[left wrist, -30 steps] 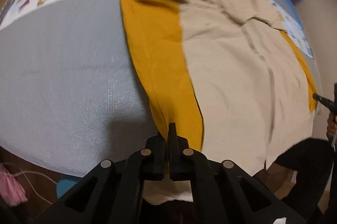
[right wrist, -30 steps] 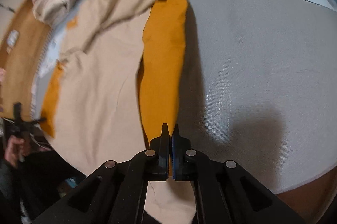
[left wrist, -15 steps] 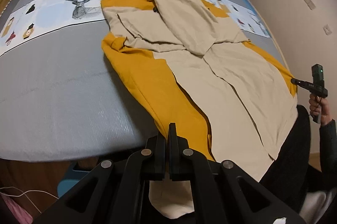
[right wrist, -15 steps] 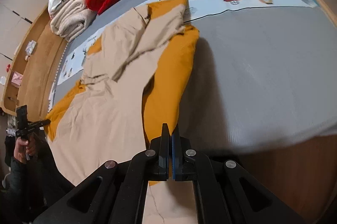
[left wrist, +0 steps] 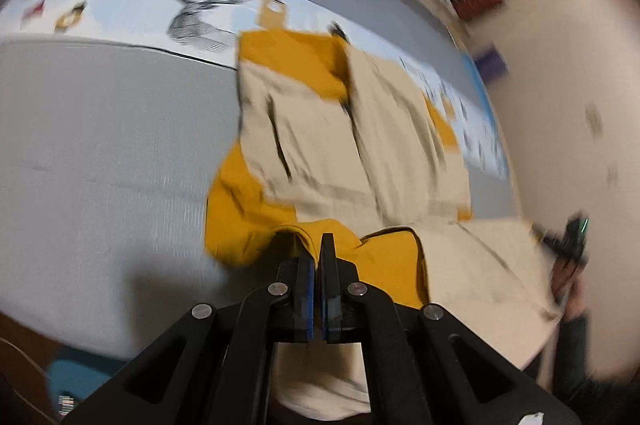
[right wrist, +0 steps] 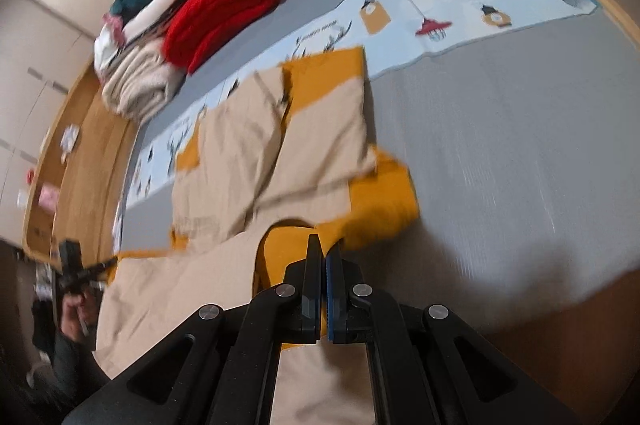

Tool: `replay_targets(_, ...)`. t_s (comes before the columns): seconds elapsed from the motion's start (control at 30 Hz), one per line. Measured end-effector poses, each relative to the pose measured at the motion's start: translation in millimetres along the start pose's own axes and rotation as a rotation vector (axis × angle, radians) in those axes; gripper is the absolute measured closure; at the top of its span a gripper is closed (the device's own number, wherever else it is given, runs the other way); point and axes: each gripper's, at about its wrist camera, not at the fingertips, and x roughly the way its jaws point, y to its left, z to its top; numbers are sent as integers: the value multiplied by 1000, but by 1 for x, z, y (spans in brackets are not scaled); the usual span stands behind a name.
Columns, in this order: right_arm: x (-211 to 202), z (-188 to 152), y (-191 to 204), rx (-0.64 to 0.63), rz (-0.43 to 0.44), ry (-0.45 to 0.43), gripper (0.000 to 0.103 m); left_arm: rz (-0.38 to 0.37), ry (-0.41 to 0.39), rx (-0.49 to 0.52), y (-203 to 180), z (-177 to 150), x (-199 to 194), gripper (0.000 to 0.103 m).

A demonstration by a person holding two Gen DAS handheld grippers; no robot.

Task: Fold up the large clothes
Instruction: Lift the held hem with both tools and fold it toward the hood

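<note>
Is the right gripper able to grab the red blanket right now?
Probably not. The right gripper is shut on the near edge of the yellow and beige garment, so its fingers are busy. The red blanket sits in the pile at the far side of the bed, beyond the whole garment.

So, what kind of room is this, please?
Probably a bedroom. The garment lies on a wide grey bed in a wooden frame, with folded blankets stacked at its far edge and plain walls around.
</note>
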Motion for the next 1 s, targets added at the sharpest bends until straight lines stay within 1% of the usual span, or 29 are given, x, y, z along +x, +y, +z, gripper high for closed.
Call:
replay_targets(0.1,43,51,-12,67,7,-33,102,3,-42,-73,14,35,32,103)
replay_targets(0.17,69,75,-16,95,12,-44,102,12,-46,-117,23,54,57,103)
replay_targets(0.23,101,96,-22,115,-17,-47,102,31,-38,-136,31,68,76,102)
replay_targets(0.3,127,106,-30,136,-23,-42,102,70,-21,-122,36,77,94,102)
replay_targets(0.4,159,116,-40,134,-57,-21,102,71,-9,-137,44,85,107,98)
replay_targets(0.5,175,130,-42,118,-63,8,101,76,12,-135,47,93,112,97)
replay_targets(0.57,179,135,-42,132,-54,20,99,49,30,-162,50,94,111,96)
replay_targets(0.6,180,137,-43,144,-51,30,99,30,44,-174,52,94,111,91)
replay_targets(0.63,178,136,-42,148,-42,31,99,17,48,-176,52,93,110,81)
replay_targets(0.67,176,135,-41,147,-31,30,99,8,50,-175,51,91,108,75)
replay_targets(0.7,172,133,-41,142,-18,30,98,4,56,-169,49,87,107,64)
replay_targets(0.73,170,130,-41,139,-10,34,97,1,64,-159,47,85,106,61)
replay_targets(0.83,163,116,-46,137,2,63,91,1,102,-111,41,68,105,61)
replay_targets(0.9,157,103,-49,129,-6,78,83,9,112,-96,39,58,102,61)
replay_targets(0.93,155,98,-50,124,-8,85,81,8,112,-95,39,52,101,61)
replay_targets(0.97,153,91,-52,116,-8,96,75,8,114,-93,39,47,99,61)
replay_targets(1.0,150,84,-52,107,-11,108,65,10,117,-90,38,44,99,61)
